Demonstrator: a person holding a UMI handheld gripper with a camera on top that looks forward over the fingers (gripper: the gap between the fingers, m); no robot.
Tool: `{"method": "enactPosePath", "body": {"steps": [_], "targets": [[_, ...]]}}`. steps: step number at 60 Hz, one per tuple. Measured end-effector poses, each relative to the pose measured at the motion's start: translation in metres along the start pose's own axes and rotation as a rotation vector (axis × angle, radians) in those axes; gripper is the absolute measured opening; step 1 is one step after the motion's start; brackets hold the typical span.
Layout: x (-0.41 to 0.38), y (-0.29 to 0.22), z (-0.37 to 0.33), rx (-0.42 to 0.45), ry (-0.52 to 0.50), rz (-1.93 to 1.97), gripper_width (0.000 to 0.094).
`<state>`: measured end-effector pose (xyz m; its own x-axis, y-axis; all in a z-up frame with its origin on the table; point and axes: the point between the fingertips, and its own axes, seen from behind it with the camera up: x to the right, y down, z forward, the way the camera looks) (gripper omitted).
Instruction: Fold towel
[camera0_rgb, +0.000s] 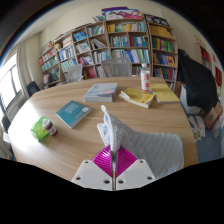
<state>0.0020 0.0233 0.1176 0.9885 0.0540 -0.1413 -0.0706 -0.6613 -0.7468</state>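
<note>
— Towel (110, 128) first: where is it?
— Pinched in the gripper (112, 160). Soft white cloth, bunched into a crumpled peak that rises just ahead of the fingers, over the round wooden table (60, 145). Both magenta pads (104, 158) are pressed together on its lower edge, no gap between them.
— What else lies on the table?
— Three flat books: a teal one (72, 112), a grey one (101, 91), a yellow one (139, 97). One slim bottle (145, 78) with a pink label stands upright beyond them. A small green and white thing (42, 127) sits near the teal book; I cannot tell what it is.
— And behind?
— Wooden bookshelves (110, 42) packed with books, and dark chairs (197, 85) beside the table.
</note>
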Motion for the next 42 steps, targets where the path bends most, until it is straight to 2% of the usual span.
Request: {"method": "enactPosePath", "body": {"steps": [11, 22, 30, 34, 36, 38, 39, 40, 42], "targets": [[0.124, 0.012, -0.018, -0.02, 0.143, 0.095, 0.0035], [0.201, 0.09, 0.002, -0.204, 0.261, 0.146, 0.0037], [0.21, 0.092, 0.011, -0.179, 0.267, 0.15, 0.0075], [0.207, 0.089, 0.007, -0.181, 0.264, 0.161, 0.0184], [0.207, 0.086, 0.002, -0.182, 0.269, 0.158, 0.0276], [0.208, 0.081, -0.007, -0.177, 0.281, 0.142, 0.0517], [0.21, 0.078, -0.012, -0.17, 0.293, 0.131, 0.059], [0.214, 0.073, -0.022, -0.167, 0.307, 0.122, 0.0726], [0.216, 0.067, -0.032, -0.152, 0.339, 0.105, 0.0784]]}}
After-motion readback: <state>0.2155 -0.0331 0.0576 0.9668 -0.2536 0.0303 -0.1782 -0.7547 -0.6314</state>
